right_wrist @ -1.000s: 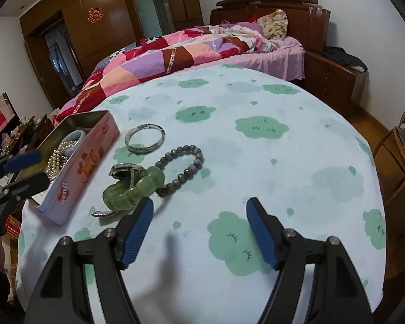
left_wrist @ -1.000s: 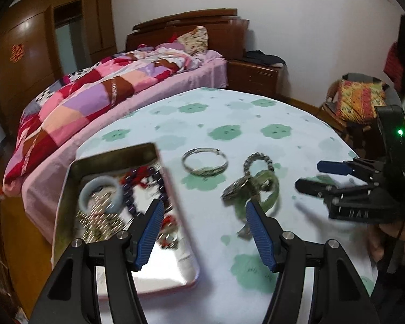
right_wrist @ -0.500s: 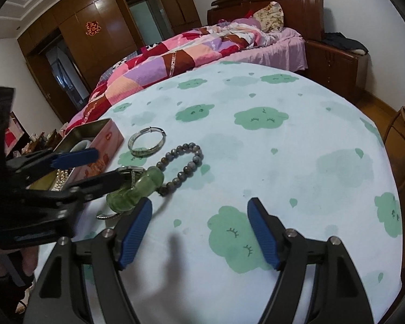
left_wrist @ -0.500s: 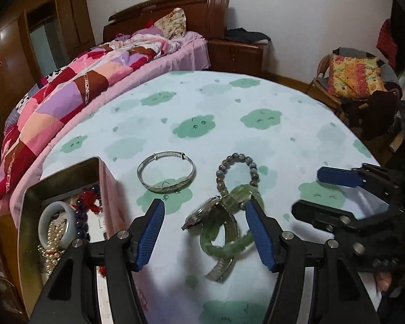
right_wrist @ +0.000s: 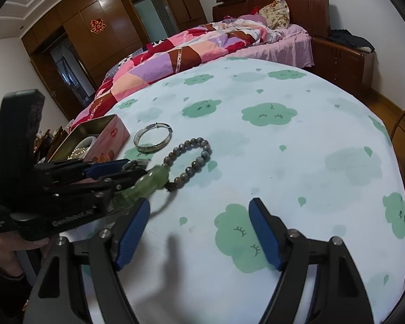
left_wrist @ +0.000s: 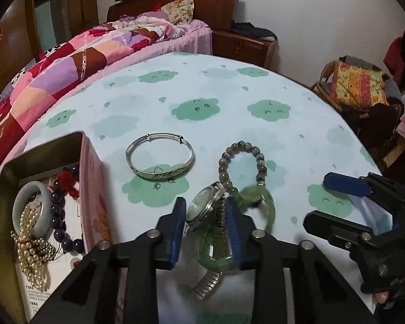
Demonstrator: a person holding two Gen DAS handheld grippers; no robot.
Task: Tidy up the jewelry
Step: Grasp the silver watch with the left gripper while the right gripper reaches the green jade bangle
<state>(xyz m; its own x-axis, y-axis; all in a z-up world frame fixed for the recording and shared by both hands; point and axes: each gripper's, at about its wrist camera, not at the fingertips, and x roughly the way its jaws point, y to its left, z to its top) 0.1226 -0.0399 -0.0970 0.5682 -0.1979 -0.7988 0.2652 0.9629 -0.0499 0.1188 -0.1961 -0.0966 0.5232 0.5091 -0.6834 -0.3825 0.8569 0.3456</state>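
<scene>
My left gripper (left_wrist: pixel 205 216) has closed on a silver wristwatch (left_wrist: pixel 203 209) tangled with a green jade bangle (left_wrist: pixel 267 210); both are lifting slightly off the tablecloth. A grey bead bracelet (left_wrist: pixel 240 162) hangs on the bangle and a silver bangle (left_wrist: pixel 159 158) lies further left. The open tin box (left_wrist: pixel 5 172) at left holds a pale jade bangle, pearls and dark beads. My right gripper (right_wrist: pixel 199 232) is open and empty above the cloth; it shows at the right of the left wrist view (left_wrist: pixel 334 202). In the right wrist view the left gripper (right_wrist: pixel 132 168) holds the green bangle (right_wrist: pixel 148 181).
The round table carries a pale blue cloth with green cloud prints (right_wrist: pixel 283 140). A bed with a patchwork quilt (left_wrist: pixel 67 67) stands behind it. A chair with a bright cushion (left_wrist: pixel 356 86) sits at the right.
My left gripper moved from over the tin box to the right, to the watch and green bangle, and closed on them. The right gripper stayed open and nearly still.
</scene>
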